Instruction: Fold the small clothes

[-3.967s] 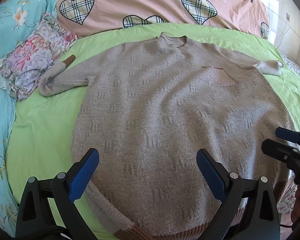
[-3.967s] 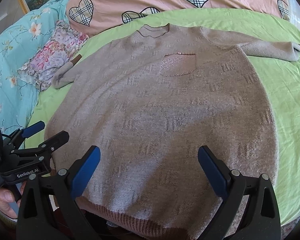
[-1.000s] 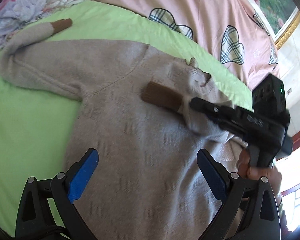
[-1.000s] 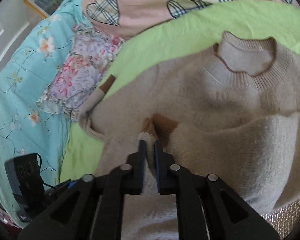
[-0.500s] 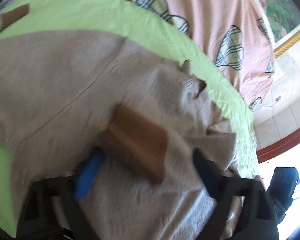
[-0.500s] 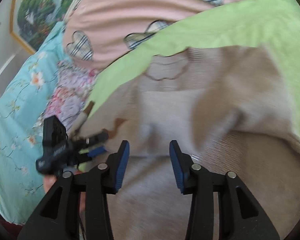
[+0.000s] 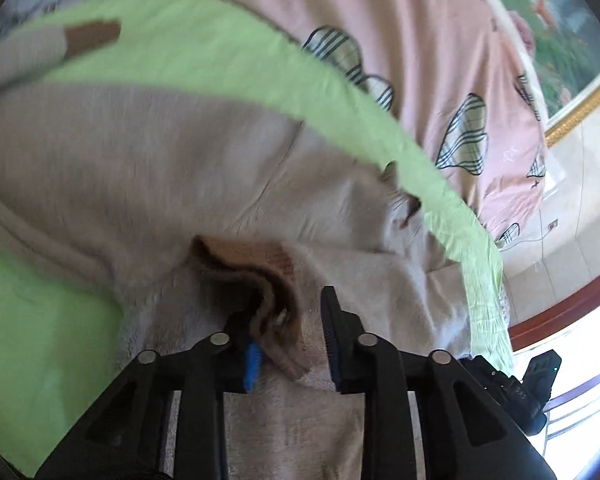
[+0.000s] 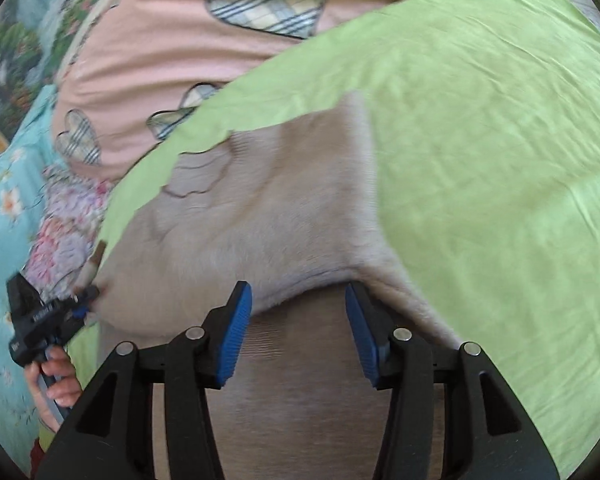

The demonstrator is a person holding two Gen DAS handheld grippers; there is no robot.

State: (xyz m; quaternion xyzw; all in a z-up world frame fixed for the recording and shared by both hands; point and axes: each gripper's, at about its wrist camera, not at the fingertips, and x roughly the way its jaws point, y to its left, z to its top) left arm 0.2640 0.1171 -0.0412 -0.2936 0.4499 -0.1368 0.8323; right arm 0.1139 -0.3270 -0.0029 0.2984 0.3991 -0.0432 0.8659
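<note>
A bed covered by a lime-green cotton sheet [image 8: 480,128] carries a beige knitted sweater with brown ribbed cuffs [image 8: 284,208], spread flat on it. Beyond the sweater's neckline lies a pink quilt with plaid heart patches [image 8: 172,40]. Left of the sweater sit a floral ruffled pillow [image 8: 64,236] and a turquoise flowered cover [image 8: 0,216].

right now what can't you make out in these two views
- Left wrist view: whether the left gripper has clamped the brown cuff; bunched knit covers one pad.
- Left wrist view: the other sleeve's cuff is motion-blurred and the sleeve is cut off by the left edge.
- Right wrist view: the sweater hem, hidden behind the right gripper body.
- Right wrist view: the folded-over sleeve's end, too small and blurred beside the far gripper.
</note>
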